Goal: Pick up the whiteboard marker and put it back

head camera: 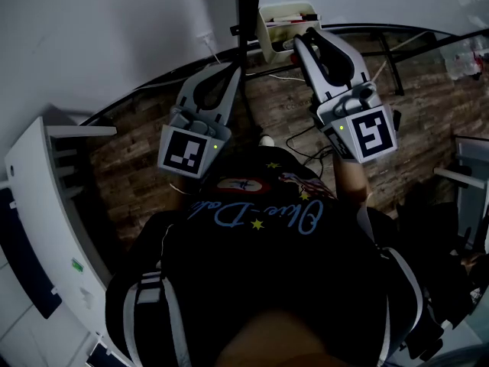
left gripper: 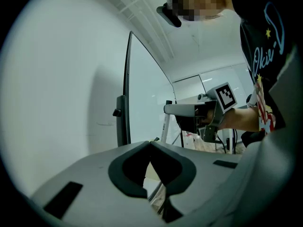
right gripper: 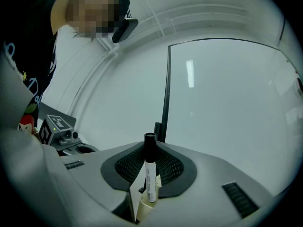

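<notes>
Grey-bodied grippers, two of them, are rising in the upper half of the head view, each carrying one black-and-white marker cube. One whiteboard marker (right gripper: 150, 174) is standing upright at the lower centre of the right gripper view, black cap on top and white barrel below. The right gripper (right gripper: 150, 148) is clamping it between its dark meshed pads. The marker's lower end is hiding behind a beige edge I cannot identify.

In the head view that gripper's tips are sitting just beside one cream tray (head camera: 267, 30) at the upper centre. The marker itself is too small to make out there.

The left gripper (left gripper: 150, 144) is pressing its jaws tip to tip on nothing, and only a sliver of floor is showing below them.

One black pole (head camera: 246, 10) is running up between the two grippers. One whiteboard (right gripper: 227, 103) is filling the right of the right gripper view. The person's dark shirt (head camera: 275, 281) is blocking most of the brick-patterned floor (head camera: 137, 167), and a white shelf (head camera: 46, 205) is being cut off at the left edge.
</notes>
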